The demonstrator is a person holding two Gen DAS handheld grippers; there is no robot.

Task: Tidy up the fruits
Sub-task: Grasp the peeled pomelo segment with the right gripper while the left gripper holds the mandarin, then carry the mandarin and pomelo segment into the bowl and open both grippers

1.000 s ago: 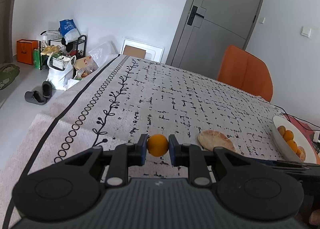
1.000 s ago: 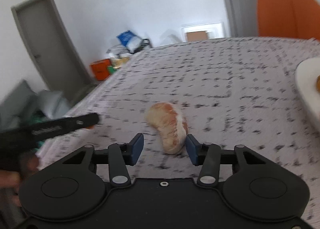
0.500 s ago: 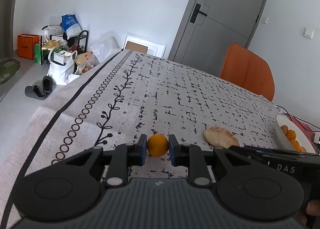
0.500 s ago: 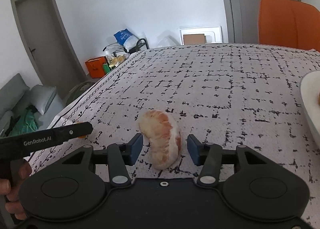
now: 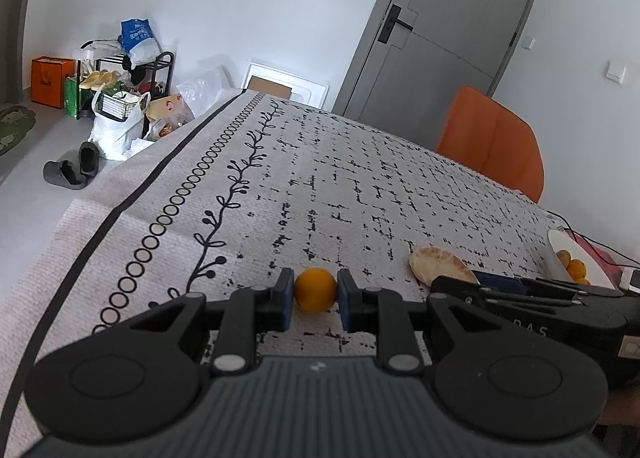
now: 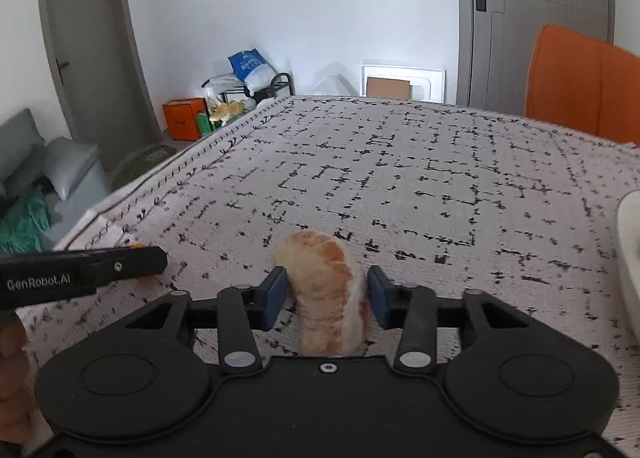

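My left gripper is shut on a small round orange, held just over the patterned tablecloth. My right gripper is open, its blue pads on either side of a peeled pomelo segment lying on the cloth, with small gaps to both pads. The segment also shows in the left wrist view, with the right gripper's fingers around it. A white plate holding several small oranges stands at the right; its rim shows in the right wrist view.
An orange chair stands at the table's far side. The table's left edge drops to the floor, where bags, a rack and slippers lie. A grey sofa is at the left. A red item and cables lie beyond the plate.
My right gripper has moved forward so the pomelo segment now lies between its pads. My left gripper still holds the orange and has barely moved.
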